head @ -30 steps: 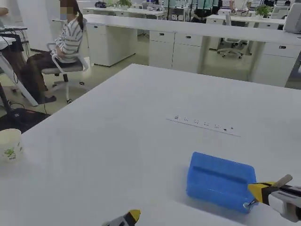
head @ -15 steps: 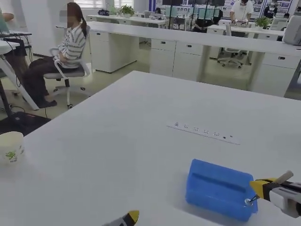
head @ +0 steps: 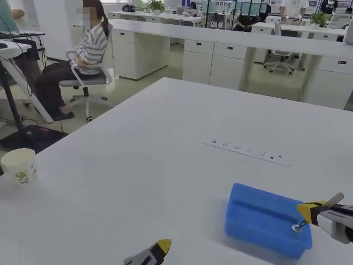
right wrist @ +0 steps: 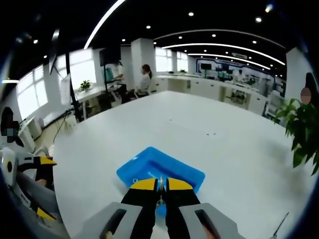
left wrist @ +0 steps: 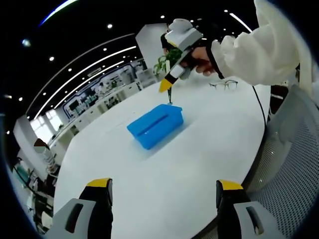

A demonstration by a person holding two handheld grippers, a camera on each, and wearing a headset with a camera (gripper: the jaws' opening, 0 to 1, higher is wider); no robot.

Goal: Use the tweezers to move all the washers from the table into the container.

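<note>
The blue container (head: 263,217) sits on the white table (head: 154,165) at the near right. My right gripper (head: 310,213) is shut on thin metal tweezers (head: 303,222). Their tip holds a small washer (head: 297,227) over the container's right rim. In the right gripper view the jaws of the right gripper (right wrist: 161,184) are closed just above the container (right wrist: 149,169). My left gripper (left wrist: 164,191) is open with nothing in it, low over the table and facing the container (left wrist: 155,124). Its yellow tip (head: 157,248) shows at the bottom of the head view.
A paper cup (head: 19,165) stands at the table's left edge. A flush power strip (head: 248,152) lies beyond the container. Glasses (left wrist: 223,85) rest on the table past the right gripper. A person sits on a chair (head: 83,80) beyond the table's far left.
The head camera has shifted a little. The tweezers' tip with the washer has crept from the container's near right corner up over its right rim. The left gripper stays low and open.
</note>
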